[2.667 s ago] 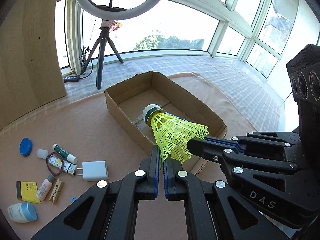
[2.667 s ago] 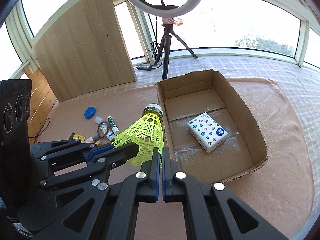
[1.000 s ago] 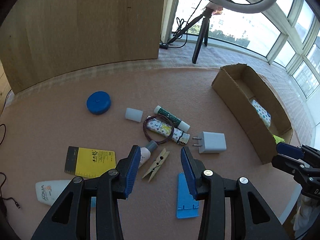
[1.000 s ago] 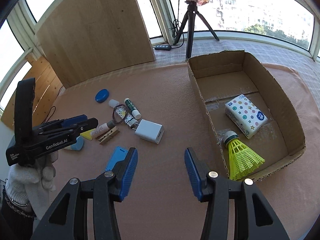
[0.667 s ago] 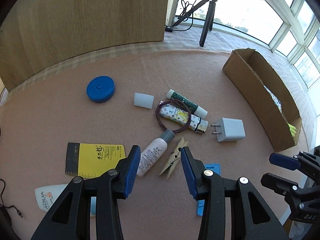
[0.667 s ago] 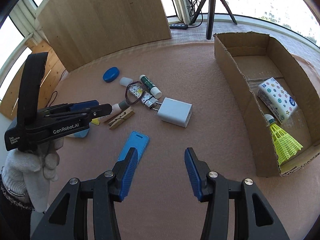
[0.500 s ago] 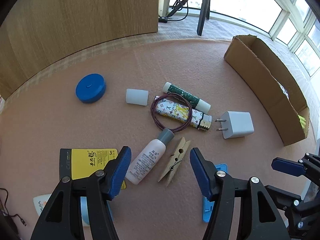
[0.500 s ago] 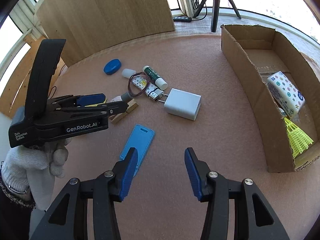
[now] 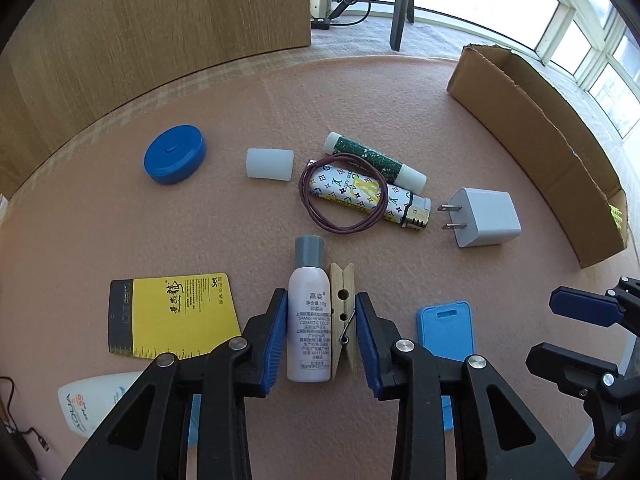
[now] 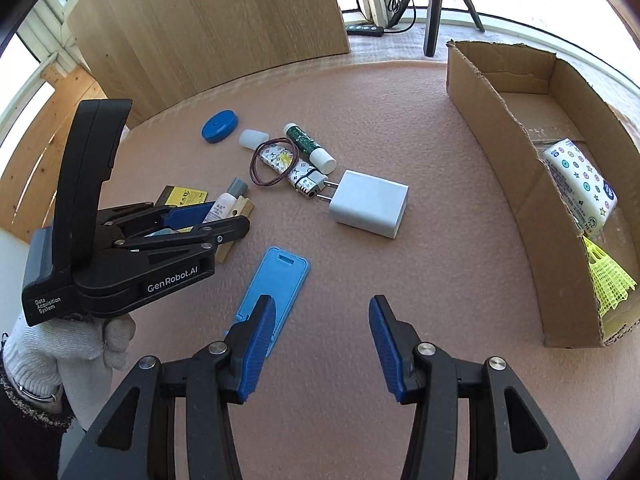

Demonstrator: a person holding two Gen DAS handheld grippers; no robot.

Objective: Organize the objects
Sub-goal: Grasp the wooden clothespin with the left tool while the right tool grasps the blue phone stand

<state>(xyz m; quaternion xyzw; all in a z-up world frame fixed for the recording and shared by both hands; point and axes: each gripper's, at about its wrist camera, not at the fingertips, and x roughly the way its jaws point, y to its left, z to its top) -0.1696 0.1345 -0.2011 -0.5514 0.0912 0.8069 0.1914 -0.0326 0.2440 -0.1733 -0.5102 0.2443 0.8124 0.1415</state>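
Note:
My left gripper (image 9: 321, 336) is low over the pink mat, its jaws open around a small white bottle with a grey cap (image 9: 309, 320) and a wooden clothespin (image 9: 344, 320) lying side by side; neither pad clearly presses them. It shows in the right wrist view (image 10: 208, 216) too. My right gripper (image 10: 318, 344) is open and empty above the mat, next to a flat blue tag (image 10: 276, 280). The cardboard box (image 10: 520, 152) at right holds a yellow shuttlecock (image 10: 604, 276) and a patterned tissue pack (image 10: 580, 184).
On the mat lie a white charger (image 9: 484, 216), a patterned lighter (image 9: 364, 196) under a brown hair tie (image 9: 316, 212), a green glue stick (image 9: 372, 158), a white cap (image 9: 269, 164), a blue lid (image 9: 175, 159), a yellow card (image 9: 172, 316) and a white tube (image 9: 96, 400). A wooden board (image 9: 160, 20) stands behind.
My left gripper has dropped and moved forward, so the bottle and clothespin now lie between its jaws, which have narrowed. The right gripper has stayed open and shifted little.

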